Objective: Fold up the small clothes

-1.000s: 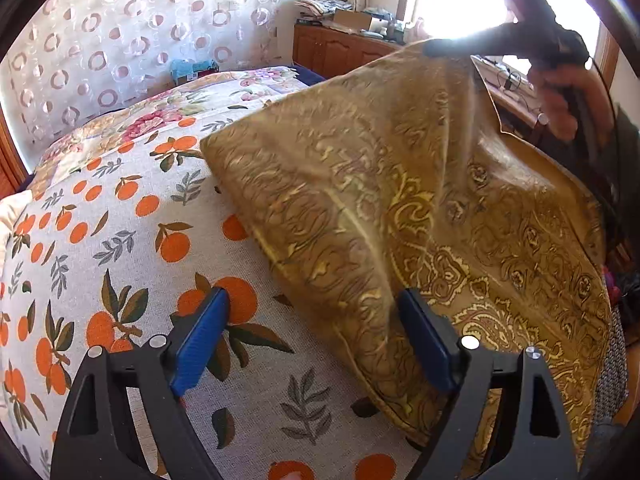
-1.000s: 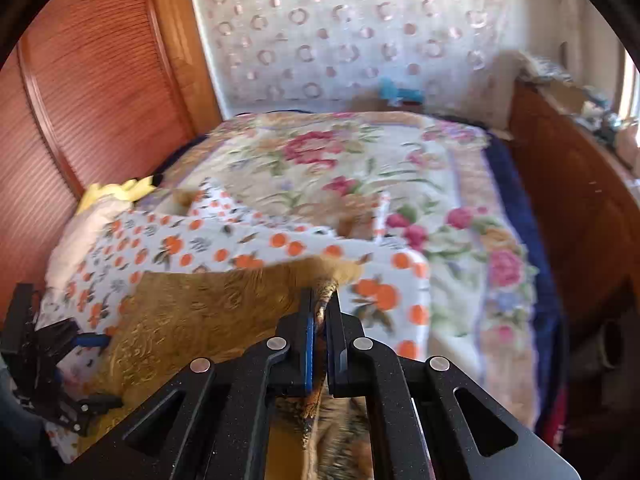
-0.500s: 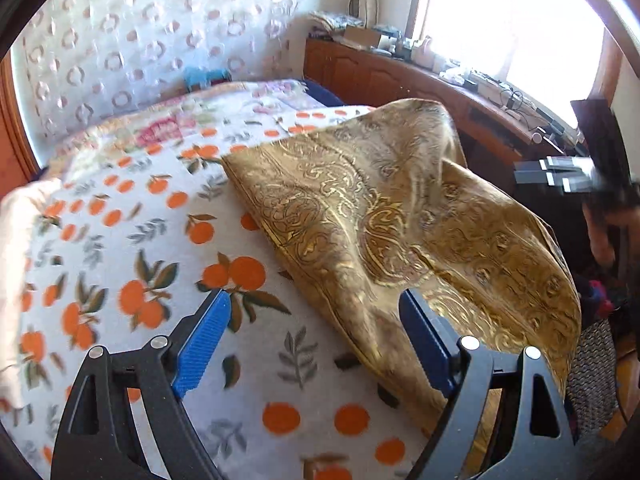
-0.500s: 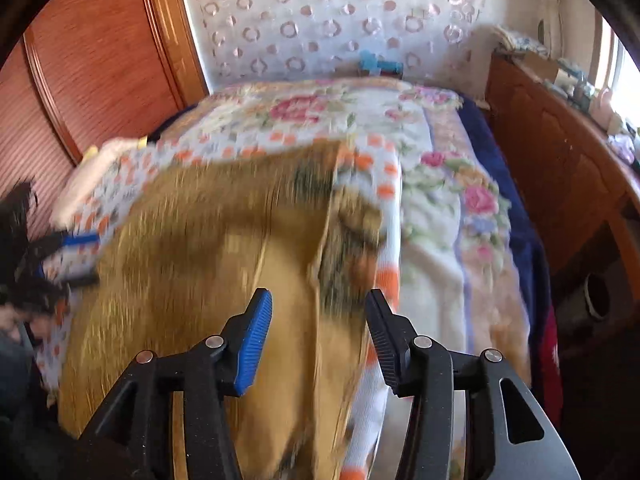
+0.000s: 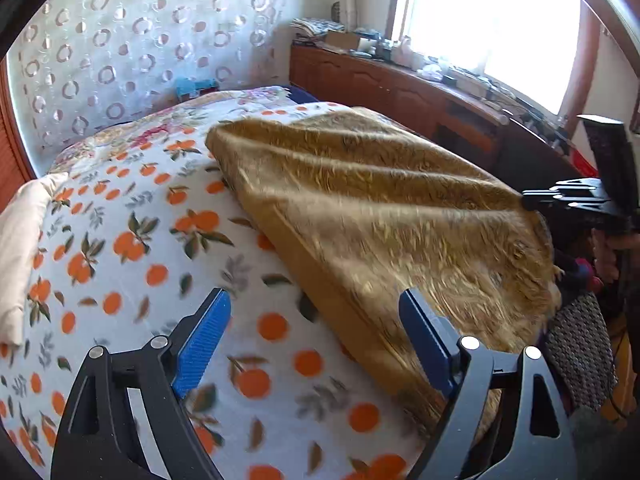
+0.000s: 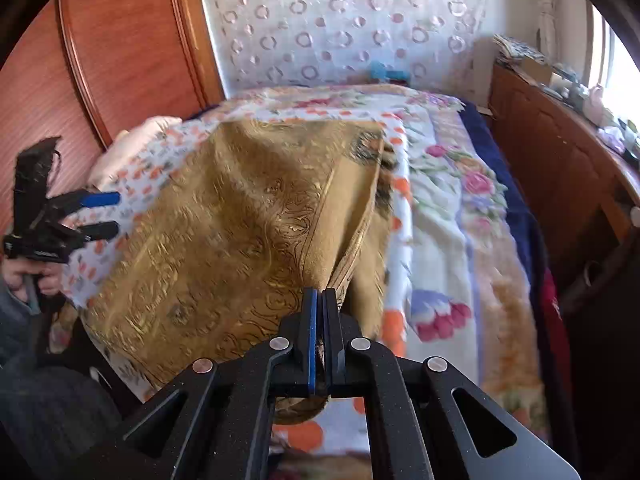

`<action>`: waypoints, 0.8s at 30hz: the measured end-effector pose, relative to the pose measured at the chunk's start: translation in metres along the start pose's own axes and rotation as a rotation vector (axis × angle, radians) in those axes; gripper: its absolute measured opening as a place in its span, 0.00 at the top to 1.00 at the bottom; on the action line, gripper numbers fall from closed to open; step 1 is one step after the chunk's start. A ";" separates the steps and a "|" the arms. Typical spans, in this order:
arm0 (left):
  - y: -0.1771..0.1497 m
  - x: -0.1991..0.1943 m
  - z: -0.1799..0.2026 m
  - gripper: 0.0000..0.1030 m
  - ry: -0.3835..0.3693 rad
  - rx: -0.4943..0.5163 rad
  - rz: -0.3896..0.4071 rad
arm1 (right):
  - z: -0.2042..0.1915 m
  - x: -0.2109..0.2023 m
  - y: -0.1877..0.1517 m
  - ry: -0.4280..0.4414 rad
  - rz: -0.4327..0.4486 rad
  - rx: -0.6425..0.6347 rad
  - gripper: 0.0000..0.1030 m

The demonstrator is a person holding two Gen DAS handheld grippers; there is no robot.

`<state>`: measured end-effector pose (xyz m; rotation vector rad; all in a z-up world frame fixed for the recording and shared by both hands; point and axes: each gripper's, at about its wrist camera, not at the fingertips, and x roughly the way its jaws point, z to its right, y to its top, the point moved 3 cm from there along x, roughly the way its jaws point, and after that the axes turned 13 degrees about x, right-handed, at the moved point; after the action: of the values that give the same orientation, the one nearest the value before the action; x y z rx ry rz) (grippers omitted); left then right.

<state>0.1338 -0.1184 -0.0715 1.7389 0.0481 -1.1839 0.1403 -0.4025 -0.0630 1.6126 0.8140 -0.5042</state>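
While the right gripper [image 6: 319, 300] is clamped on a bunched corner of the golden patterned cloth [image 6: 224, 216], the fabric spreads from its tips toward ten o'clock over the orange-print blanket [image 5: 132, 248] on the bed. The left gripper [image 5: 316, 332] hangs above the blanket with jaws wide apart and nothing between them, the cloth's folded edge lying just at its two o'clock side.

Window [image 5: 492, 20] glare — motion blur, fisheye
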 end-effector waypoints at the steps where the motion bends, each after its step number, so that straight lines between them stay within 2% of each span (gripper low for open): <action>1: -0.002 0.000 0.003 0.16 -0.005 0.002 -0.004 | 0.004 0.006 -0.003 -0.015 -0.010 0.007 0.98; 3: -0.008 0.005 0.008 0.16 -0.021 0.002 -0.020 | 0.008 0.017 -0.007 -0.030 -0.015 0.037 0.98; 6: -0.017 0.007 0.014 0.29 -0.050 -0.016 -0.034 | 0.011 0.027 -0.007 -0.055 0.003 0.075 0.85; 7: -0.020 0.008 0.016 0.38 -0.063 -0.024 -0.036 | 0.011 0.031 -0.006 -0.068 0.017 0.087 0.71; 8: -0.023 0.008 0.017 0.42 -0.087 -0.034 -0.038 | 0.015 0.033 -0.007 -0.074 0.022 0.105 0.58; 9: -0.023 0.008 0.020 0.47 -0.102 -0.038 -0.042 | 0.013 0.036 -0.008 -0.072 0.023 0.121 0.54; 10: -0.024 0.007 0.022 0.50 -0.111 -0.039 -0.046 | 0.006 0.041 -0.014 -0.059 0.024 0.135 0.54; 14: -0.032 0.005 0.033 0.51 -0.148 -0.039 -0.062 | 0.001 0.046 -0.024 -0.021 0.012 0.149 0.53; 20: -0.036 0.003 0.047 0.54 -0.173 -0.024 -0.074 | -0.003 0.037 -0.032 -0.015 -0.007 0.112 0.53; 23: -0.038 0.003 0.049 0.69 -0.189 -0.026 -0.071 | -0.008 0.036 -0.034 -0.008 -0.004 0.085 0.53; 24: -0.039 0.004 0.050 0.83 -0.206 -0.028 -0.082 | -0.008 0.037 -0.033 -0.014 -0.001 0.077 0.53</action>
<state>0.0812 -0.1371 -0.1026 1.5958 0.0128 -1.4105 0.1392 -0.3844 -0.1097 1.6774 0.7934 -0.5533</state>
